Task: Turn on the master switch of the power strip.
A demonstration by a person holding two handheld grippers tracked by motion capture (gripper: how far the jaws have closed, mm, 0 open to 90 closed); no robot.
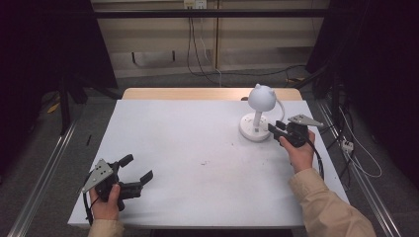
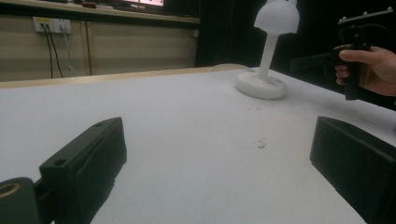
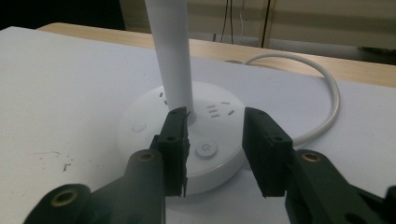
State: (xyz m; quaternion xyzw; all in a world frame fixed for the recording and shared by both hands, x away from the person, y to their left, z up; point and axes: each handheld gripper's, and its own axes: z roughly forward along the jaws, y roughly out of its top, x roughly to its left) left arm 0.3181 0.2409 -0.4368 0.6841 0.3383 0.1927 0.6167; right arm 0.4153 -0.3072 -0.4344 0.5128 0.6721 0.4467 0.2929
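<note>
High view, lamp [image 1: 259, 114] upright, shade facing down

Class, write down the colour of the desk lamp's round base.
White: the lamp's base shows best in the right gripper view.

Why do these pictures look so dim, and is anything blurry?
High view: dark surroundings, only the white table looks lit. Left gripper view: near jaws soft, the lamp fairly sharp. Right gripper view: the lamp base crisp, its power button readable, no strong glare.
</note>
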